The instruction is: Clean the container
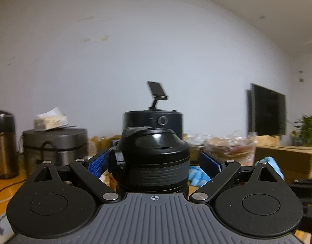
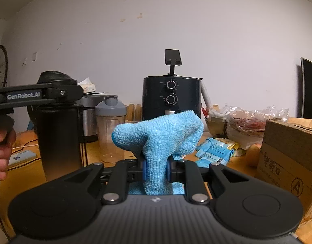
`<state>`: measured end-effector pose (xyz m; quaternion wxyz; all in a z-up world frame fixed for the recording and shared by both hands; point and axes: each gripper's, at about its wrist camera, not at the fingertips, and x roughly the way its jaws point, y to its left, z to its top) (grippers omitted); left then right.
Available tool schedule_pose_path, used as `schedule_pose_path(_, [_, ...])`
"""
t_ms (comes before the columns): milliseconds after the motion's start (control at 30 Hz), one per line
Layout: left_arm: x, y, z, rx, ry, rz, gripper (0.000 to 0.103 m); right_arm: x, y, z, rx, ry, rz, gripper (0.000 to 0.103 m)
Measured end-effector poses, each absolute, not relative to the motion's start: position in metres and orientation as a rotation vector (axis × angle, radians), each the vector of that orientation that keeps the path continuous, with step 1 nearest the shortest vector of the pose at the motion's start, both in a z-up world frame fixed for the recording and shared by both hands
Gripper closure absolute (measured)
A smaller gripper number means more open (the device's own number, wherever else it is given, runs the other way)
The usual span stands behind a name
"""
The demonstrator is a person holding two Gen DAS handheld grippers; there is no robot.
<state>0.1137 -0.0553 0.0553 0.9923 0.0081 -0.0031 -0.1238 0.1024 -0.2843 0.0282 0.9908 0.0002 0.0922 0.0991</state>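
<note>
We have the black bottle [image 1: 153, 162] standing between the fingers of our left tool [image 1: 153, 163], and that tool is spread wide: in the left wrist view both blue pads [image 1: 98, 163] sit apart from the ribbed lid, with a clear gap on each side. So nothing is clamping the bottle; it seems to stand on the wooden worktop [image 2: 29, 174] by its own weight, though its base is hidden from us. Our right tool [image 2: 156, 167] is pressed together on the light blue cloth [image 2: 158, 140], which bunches up above the pads and hangs down below them. The main risk, as we judge it, is wiping before the bottle is gripped: a push from the cloth against a tall, narrow, unheld bottle could tip it toward the clear shaker cup [image 2: 110, 128] just beside it, or slide it along the worktop. A second risk is closing the left tool on the sloped, glossy lid, where the pads might slip upward instead of seating on the ribbed band. The cloth is held by a narrow pinch in its middle, so a hard drag across the bottle could pull it free. The white power strip [image 2: 21, 156] and its cable lie near the bottle's foot, and a toppled bottle could land on them.
</note>
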Motion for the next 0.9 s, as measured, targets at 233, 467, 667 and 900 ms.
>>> schedule_pose_path(233, [0.114, -0.069, 0.059, 0.006, 0.015, -0.096, 0.008, 0.104, -0.286, 0.027, 0.010, 0.187, 0.179, 0.089])
schedule_pose_path(467, [0.114, -0.084, 0.066, 0.015, 0.029, 0.013, 0.008, 0.104, -0.287, 0.027, 0.015, 0.186, 0.168, 0.089])
schedule_pose_path(667, [0.114, -0.095, 0.068, 0.013, 0.038, 0.070, 0.008, 0.103, -0.287, 0.027, 0.018, 0.184, 0.166, 0.089])
schedule_pose_path(900, [0.114, -0.100, 0.068, 0.038, 0.036, 0.127, 0.025, 0.103, -0.288, 0.026, 0.019, 0.185, 0.171, 0.089])
